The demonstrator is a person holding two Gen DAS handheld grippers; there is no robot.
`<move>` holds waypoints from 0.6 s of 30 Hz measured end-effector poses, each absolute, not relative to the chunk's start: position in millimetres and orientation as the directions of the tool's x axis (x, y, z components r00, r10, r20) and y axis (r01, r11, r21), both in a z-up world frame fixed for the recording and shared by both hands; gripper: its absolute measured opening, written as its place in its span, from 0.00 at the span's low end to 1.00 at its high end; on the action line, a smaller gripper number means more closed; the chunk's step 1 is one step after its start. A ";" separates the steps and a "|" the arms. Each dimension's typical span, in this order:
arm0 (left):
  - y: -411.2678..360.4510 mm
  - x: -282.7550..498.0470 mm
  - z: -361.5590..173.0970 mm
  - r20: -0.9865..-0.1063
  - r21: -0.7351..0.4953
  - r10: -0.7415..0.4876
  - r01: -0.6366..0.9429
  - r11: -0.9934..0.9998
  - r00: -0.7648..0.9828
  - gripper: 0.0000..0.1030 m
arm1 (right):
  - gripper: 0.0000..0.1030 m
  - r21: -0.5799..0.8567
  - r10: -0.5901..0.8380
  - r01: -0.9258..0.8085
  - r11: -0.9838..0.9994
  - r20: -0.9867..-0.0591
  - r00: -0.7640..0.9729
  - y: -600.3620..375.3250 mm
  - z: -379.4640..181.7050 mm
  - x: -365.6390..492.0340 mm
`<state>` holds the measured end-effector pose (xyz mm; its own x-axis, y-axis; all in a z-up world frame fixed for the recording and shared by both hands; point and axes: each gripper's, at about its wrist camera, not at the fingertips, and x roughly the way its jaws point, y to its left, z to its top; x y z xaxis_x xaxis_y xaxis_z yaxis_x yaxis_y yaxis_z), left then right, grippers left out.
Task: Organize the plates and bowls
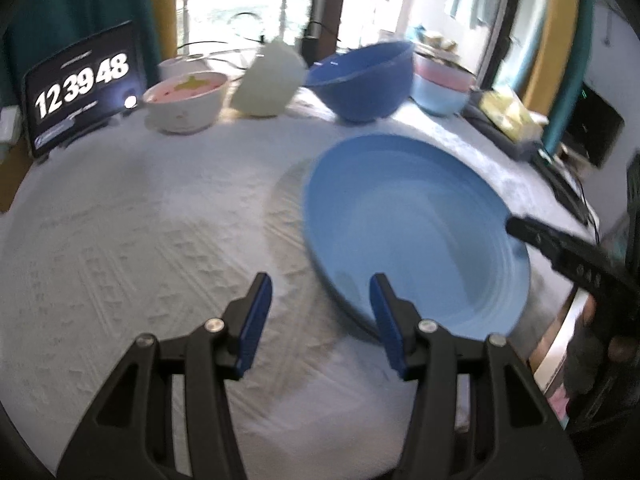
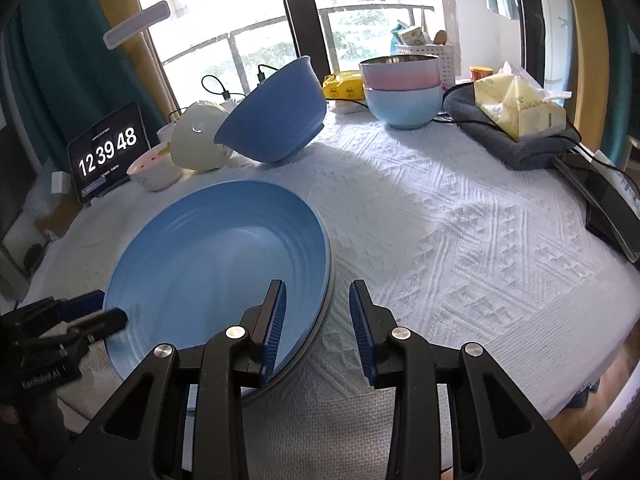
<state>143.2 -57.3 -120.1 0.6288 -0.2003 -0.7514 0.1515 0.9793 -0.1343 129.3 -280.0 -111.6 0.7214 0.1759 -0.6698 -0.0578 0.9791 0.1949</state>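
The light blue plate [image 2: 212, 256] looks stiff and slick, so pinch its thin rim. Your right tool [image 2: 318, 328] straddles that rim with jaws apart; your left tool [image 1: 320, 320] is spread and empty.

A white textured cloth [image 2: 460, 232] covers the bench, and at its far left corner a dark tablet [image 2: 108, 154] stands propped, showing 12 39 48 in large white digits. On the right side a folded grey towel [image 2: 516, 148] lies with a yellowish tissue pack [image 2: 520, 108] on top of it, and a flat black device [image 2: 608, 208] sits just nearer along that edge. Far back by the window stand a white slotted basket [image 2: 438, 56] and a yellow packet [image 2: 344, 84].
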 end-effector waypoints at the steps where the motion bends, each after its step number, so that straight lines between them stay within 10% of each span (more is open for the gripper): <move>1: -52.2 145.6 -118.7 -0.745 -0.141 -0.190 0.128 0.982 0.639 0.51 | 0.34 0.199 0.177 -0.054 0.978 -0.672 0.719 -280.6 -112.2 130.2; 18: -65.8 175.2 -133.7 -0.737 -0.098 -0.141 0.101 0.990 0.661 0.51 | 0.35 0.223 0.180 -0.032 0.974 -0.685 0.706 -280.4 -121.7 141.2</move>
<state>175.2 -65.8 -133.7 0.6615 -0.1408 -0.7366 0.1012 0.9900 -0.0984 141.2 -280.4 -121.7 0.7063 0.1798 -0.6847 -0.0316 0.9742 0.2233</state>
